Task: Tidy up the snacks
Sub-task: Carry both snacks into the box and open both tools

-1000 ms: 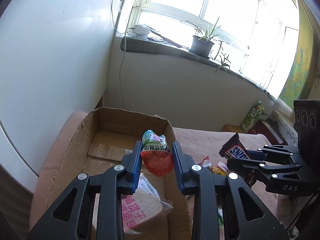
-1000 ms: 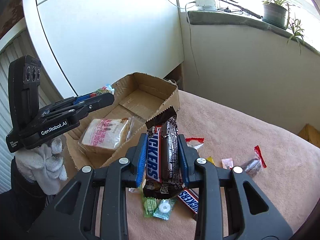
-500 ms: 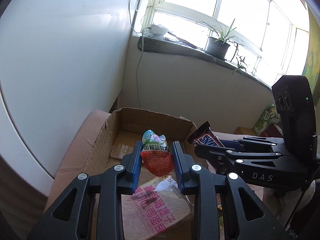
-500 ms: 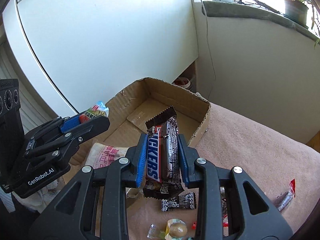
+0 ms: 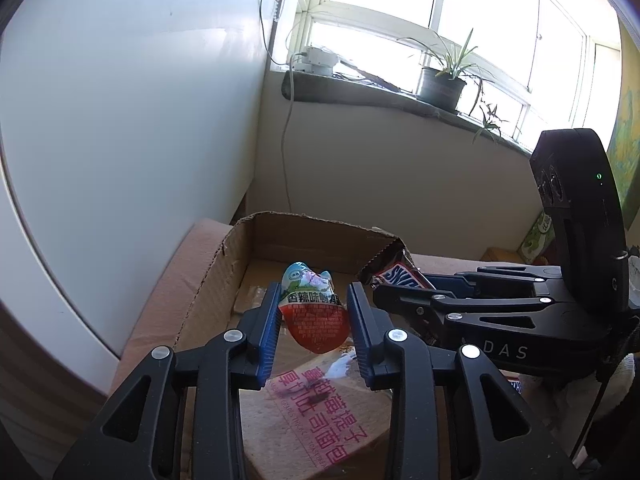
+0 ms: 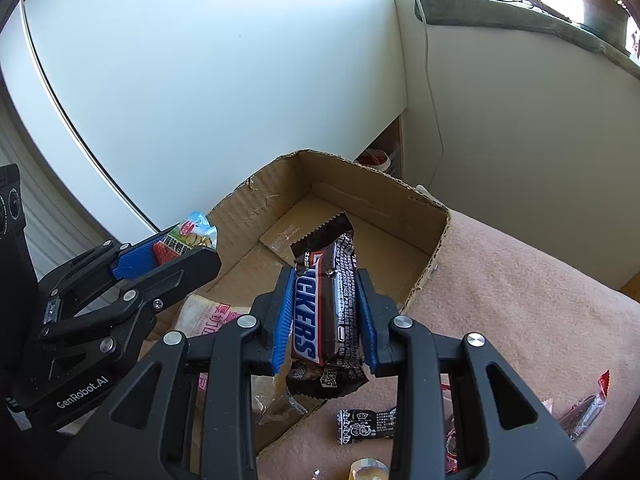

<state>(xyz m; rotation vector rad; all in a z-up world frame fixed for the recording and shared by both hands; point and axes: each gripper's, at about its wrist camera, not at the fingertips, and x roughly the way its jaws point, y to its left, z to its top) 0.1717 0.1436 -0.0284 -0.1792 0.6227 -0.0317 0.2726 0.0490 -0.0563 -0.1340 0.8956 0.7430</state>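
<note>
Left tool (image 5: pixel 314 322) is clamped on a small red-and-teal snack pouch (image 5: pixel 314 312), blue pads pressing both sides, pouch upright with its top sticking out past the fingertips. It hangs over the open cardboard box (image 5: pixel 224 280), above a wrapped bread pack (image 5: pixel 320 420) with pink lettering that lies flat on the box floor at the near end. Right tool (image 6: pixel 326 316) is clamped on a Snickers bar (image 6: pixel 324 312), held lengthwise between the pads, crimped end pointing forward over the box's near right wall; the bar's lower end hangs below the pads. In the left wrist view the right tool (image 5: pixel 404 284) sits just beside the left one, to its right, with the Snickers end poking at the box's right wall near the torn far right corner. In the right wrist view the left tool (image 6: pixel 176 252) is at the left, over the box's left wall. Box (image 6: pixel 432 248) sits on a surface under a pinkish-tan cloth (image 6: pixel 520 312), at its left edge, against the white wall. Far half of the box floor shows bare cardboard. Loose on the cloth right of the box: a small black-wrapped candy (image 6: pixel 366 426), a red-ended wrapper (image 6: pixel 584 408) near the right edge, and a few more partly hidden behind the right tool's fingers.
</note>
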